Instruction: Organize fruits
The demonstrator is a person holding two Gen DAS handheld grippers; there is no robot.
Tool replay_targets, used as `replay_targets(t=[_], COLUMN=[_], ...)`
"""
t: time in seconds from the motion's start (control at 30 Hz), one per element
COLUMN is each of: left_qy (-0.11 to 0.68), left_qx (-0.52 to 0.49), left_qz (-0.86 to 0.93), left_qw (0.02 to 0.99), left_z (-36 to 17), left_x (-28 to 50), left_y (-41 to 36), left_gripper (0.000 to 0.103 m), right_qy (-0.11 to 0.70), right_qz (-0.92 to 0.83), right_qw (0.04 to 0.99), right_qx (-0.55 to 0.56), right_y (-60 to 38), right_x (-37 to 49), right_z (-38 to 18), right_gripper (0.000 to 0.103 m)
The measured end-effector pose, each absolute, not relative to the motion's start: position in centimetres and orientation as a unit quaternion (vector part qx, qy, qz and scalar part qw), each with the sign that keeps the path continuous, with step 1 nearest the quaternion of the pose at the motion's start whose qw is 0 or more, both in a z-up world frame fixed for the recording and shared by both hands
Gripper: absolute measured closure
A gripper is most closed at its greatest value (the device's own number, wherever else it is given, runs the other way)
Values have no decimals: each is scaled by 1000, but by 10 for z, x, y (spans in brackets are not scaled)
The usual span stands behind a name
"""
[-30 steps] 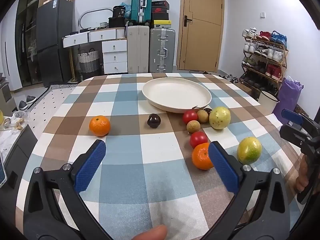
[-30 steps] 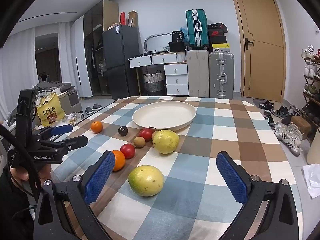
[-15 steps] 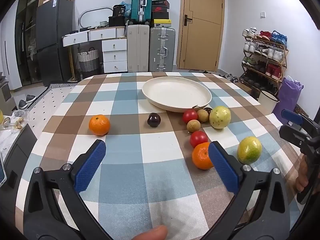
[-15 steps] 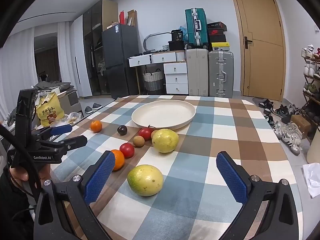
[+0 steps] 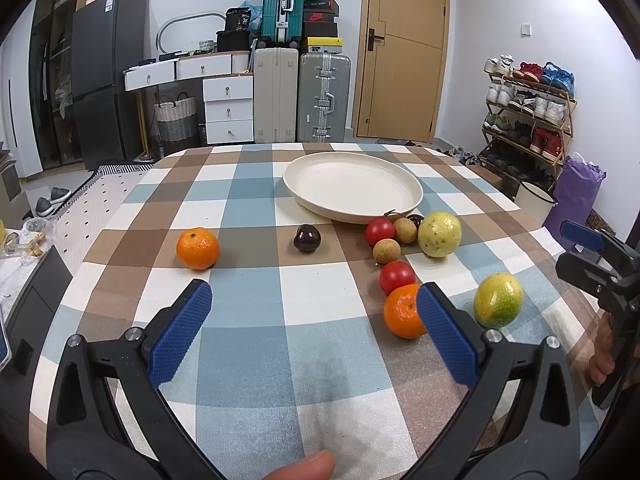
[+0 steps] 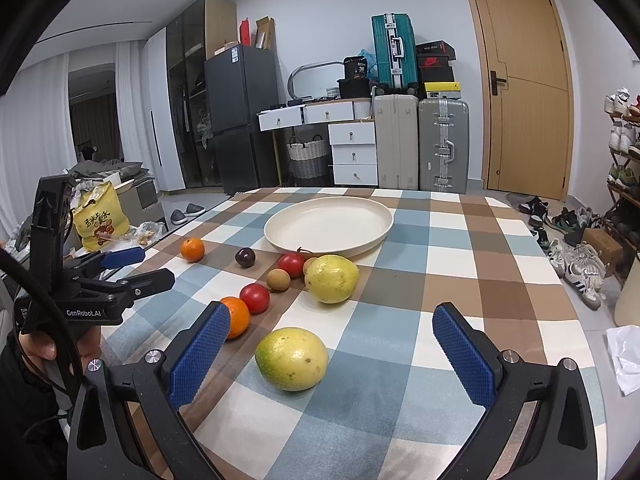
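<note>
An empty cream plate sits mid-table, also in the right wrist view. In front of it lie an orange, a dark plum, two red tomatoes, a brown longan, a yellow fruit, a second orange and a yellow-green fruit. My left gripper hovers open over the near table, holding nothing. My right gripper is open, with the yellow-green fruit just ahead between its fingers, untouched.
The checked tablecloth covers the table. Its right edge drops toward a shoe rack and a purple bag. Suitcases and white drawers stand behind the far edge. A yellow snack bag lies left.
</note>
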State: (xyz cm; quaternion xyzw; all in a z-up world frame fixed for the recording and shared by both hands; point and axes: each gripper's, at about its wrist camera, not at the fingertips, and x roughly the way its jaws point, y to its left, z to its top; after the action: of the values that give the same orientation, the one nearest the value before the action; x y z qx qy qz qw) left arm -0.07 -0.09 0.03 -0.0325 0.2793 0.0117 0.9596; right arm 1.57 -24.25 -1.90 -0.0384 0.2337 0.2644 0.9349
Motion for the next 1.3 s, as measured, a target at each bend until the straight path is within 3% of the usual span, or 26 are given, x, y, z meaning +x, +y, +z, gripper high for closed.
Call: replay_targets(t=[1.3], left_qy=[280], left_qx=[-30], left_qz=[14], left_qw=[959], left_z=[-5], left_x=[3], left_y=[-6], left_gripper=[1], right_qy=[245], right_qz=[264], right_qw=[932], right_qx=[-43], right_y=[-241], right_x=[18], right_z=[-20], right_gripper=[0])
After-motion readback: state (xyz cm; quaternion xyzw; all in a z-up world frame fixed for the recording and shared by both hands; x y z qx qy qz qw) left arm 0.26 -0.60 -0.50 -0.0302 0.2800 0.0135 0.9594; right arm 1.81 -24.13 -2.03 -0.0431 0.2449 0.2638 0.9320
